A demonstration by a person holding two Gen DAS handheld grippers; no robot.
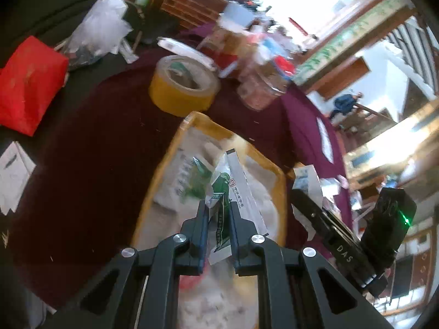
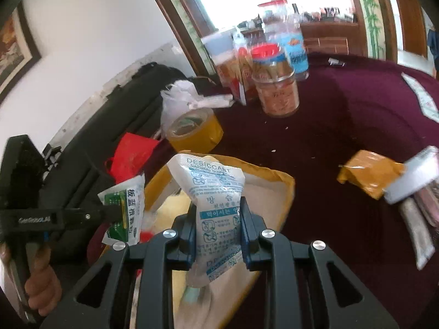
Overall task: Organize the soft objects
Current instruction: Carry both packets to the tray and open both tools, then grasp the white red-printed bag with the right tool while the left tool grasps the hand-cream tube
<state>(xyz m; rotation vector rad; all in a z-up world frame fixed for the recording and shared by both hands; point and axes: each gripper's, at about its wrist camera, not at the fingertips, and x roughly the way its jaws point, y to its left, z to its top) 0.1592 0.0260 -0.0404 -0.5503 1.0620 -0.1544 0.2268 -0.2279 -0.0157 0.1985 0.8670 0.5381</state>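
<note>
Over the tray (image 2: 285, 189): both claws up
Left claw (image 1: 218, 213): clamped on green sachet (image 1: 221, 208)
Right claw (image 2: 218, 213): squeezing desiccant bag (image 2: 216, 192)
Desk (image 2: 343, 126): tape roll (image 2: 194, 128), jars

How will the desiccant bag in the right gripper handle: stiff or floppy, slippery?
Probably floppy: the desiccant bag bulges above the right gripper and sags below it. Its filled look suggests some weight for its size. The smooth wrapper may slip, though the pads pinch it in visibly.

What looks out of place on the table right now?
Nothing spilled or damaged. The yellow packing tape roll sits flat on the maroon tablecloth; the red-lidded clear plastic jar stands upright beyond it.
</note>
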